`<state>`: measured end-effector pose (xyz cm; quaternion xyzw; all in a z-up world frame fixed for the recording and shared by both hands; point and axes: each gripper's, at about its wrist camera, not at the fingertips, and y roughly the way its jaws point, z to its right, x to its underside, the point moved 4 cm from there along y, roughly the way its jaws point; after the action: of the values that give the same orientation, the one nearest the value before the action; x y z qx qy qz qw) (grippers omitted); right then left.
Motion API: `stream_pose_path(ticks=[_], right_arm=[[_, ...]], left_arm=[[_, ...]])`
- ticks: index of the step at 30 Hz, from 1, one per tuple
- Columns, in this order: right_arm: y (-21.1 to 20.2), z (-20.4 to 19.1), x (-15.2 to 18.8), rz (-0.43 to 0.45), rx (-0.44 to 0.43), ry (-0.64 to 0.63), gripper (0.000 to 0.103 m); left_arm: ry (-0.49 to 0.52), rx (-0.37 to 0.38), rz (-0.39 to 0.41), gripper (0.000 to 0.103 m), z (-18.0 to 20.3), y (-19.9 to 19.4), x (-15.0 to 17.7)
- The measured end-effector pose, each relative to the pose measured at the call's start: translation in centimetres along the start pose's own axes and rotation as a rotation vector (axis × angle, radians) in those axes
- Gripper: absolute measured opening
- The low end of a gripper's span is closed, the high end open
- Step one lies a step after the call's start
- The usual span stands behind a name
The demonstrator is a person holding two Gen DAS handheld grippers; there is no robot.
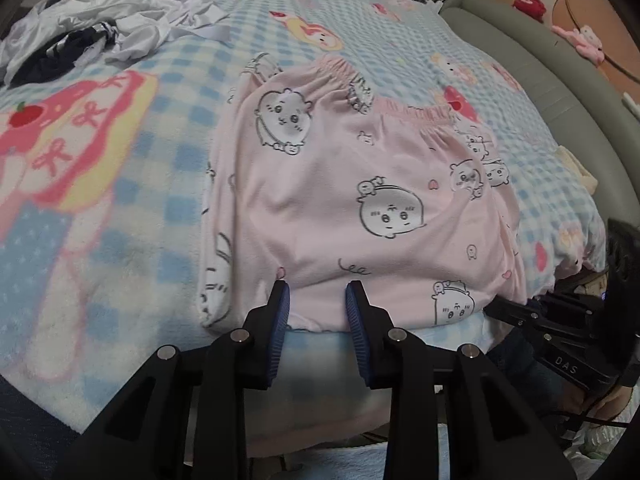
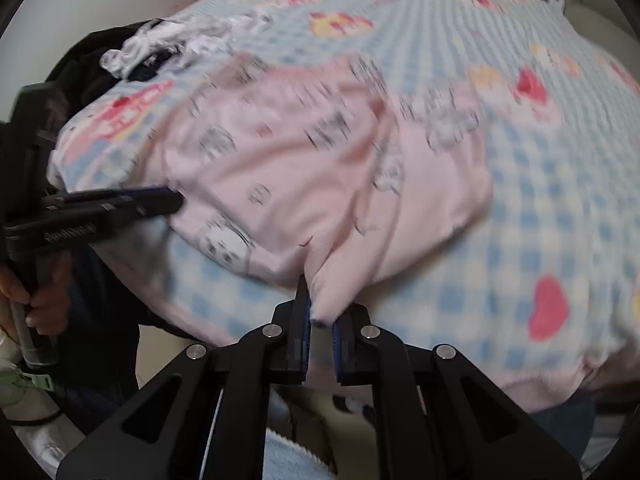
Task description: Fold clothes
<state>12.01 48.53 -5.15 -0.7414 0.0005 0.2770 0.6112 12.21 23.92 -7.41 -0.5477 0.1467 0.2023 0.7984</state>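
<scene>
Pink pajama pants [image 1: 360,200] printed with cartoon faces lie folded on a blue checked blanket [image 1: 120,208], elastic waistband at the far side. My left gripper [image 1: 318,300] is open at the pants' near edge, its blue pads either side of the hem with a wide gap between them. In the right wrist view the pants [image 2: 320,168] are blurred. My right gripper [image 2: 322,316] is shut on a pinched fold of their near edge. The left gripper [image 2: 120,204] shows from the side at the pants' left edge, held by a hand [image 2: 40,304].
A crumpled pile of white and dark clothes [image 1: 80,40] lies at the far left of the blanket and also shows as the pile [image 2: 168,48]. A grey padded edge [image 1: 540,60] borders the right side. The right gripper's body [image 1: 552,328] sits at the near right.
</scene>
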Motion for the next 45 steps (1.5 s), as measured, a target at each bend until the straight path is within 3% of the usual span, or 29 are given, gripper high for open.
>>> stream_pose_path(ticks=[1,3,6,7,9,11,13,14,16,18,21,24,27,32,33,35,37,39,41,43,44,45], right_arm=[[0.3,0.8,0.5,-0.016,0.012,0.016,0.000],[0.5,2.8,1.3,-0.037,0.080,0.055,0.000],[-2.1,5.0,1.2,0.031,-0.039,0.189,0.000],[-3.3,5.1,0.9,0.067,-0.055,0.196,0.001],[-5.2,4.4,0.1,0.122,-0.108,0.182,0.003],[-5.7,3.1,-0.8,0.151,-0.141,0.144,0.013],[-5.0,1.1,-1.6,0.145,-0.148,0.087,0.028],[-3.7,-0.2,-1.8,0.111,-0.140,0.052,0.029],[-0.9,-1.3,-1.5,0.025,-0.040,-0.007,0.027],[0.2,-1.4,-0.8,-0.014,0.025,-0.027,0.026],[-1.6,-0.4,-0.9,0.027,-0.015,0.033,0.031],[-3.3,0.2,-1.8,0.098,-0.029,0.073,0.035],[-3.7,-0.5,-3.2,0.144,-0.135,0.163,0.042],[-0.7,-8.0,-9.4,0.124,0.027,-0.154,0.044],[0.2,-7.7,-9.8,0.102,0.039,-0.148,0.044],[2.2,-6.5,-10.4,0.045,0.050,-0.104,0.043],[3.4,-5.0,-10.8,0.019,0.045,-0.061,0.037],[2.9,-3.4,-10.9,0.057,0.050,-0.016,0.033],[1.4,-2.3,-11.2,0.126,0.105,0.037,0.042],[0.9,-2.7,-11.5,0.146,0.006,0.047,0.053],[1.2,-3.1,-11.6,0.128,-0.043,0.036,0.054],[2.4,-3.6,-11.8,0.084,-0.031,-0.016,0.053]], left_arm=[[-0.004,-0.026,0.004,0.026,-0.3,-0.1,0.0],[-0.031,-0.024,0.014,0.024,-0.8,-0.6,0.0],[-0.067,0.036,0.049,0.030,-1.0,-1.7,-0.2],[-0.070,0.055,0.067,0.037,-0.8,-2.2,-0.3],[-0.044,0.096,0.100,0.041,0.2,-2.8,-0.5],[-0.003,0.086,0.089,0.041,1.0,-2.4,-0.5],[0.018,-0.007,0.049,0.041,0.7,-1.2,-0.3],[-0.001,-0.032,0.035,0.039,-0.1,-0.8,-0.2],[-0.076,-0.021,0.036,0.021,-1.9,-1.2,-0.4],[-0.118,-0.024,0.069,0.021,-3.1,-2.5,-0.5],[-0.153,-0.012,0.118,0.027,-4.3,-4.5,-0.7],[-0.094,0.047,0.148,0.032,-2.7,-5.3,-1.4],[-0.041,0.075,0.126,0.033,-1.0,-3.6,-3.2],[0.038,0.101,0.066,0.034,1.7,0.4,-6.7],[0.056,0.078,0.050,0.034,1.9,1.3,-7.4],[0.078,-0.063,0.015,0.029,0.5,2.9,-8.5],[0.003,-0.089,0.022,0.024,-1.2,2.7,-9.7],[-0.034,-0.065,0.062,0.026,-1.2,1.5,-10.7],[0.002,0.011,0.060,0.032,0.6,1.0,-10.8],[0.071,0.108,-0.001,0.034,3.1,1.9,-10.4],[0.119,0.122,-0.034,0.035,4.2,2.8,-10.3],[0.163,0.106,-0.058,0.036,4.8,3.8,-10.5]])
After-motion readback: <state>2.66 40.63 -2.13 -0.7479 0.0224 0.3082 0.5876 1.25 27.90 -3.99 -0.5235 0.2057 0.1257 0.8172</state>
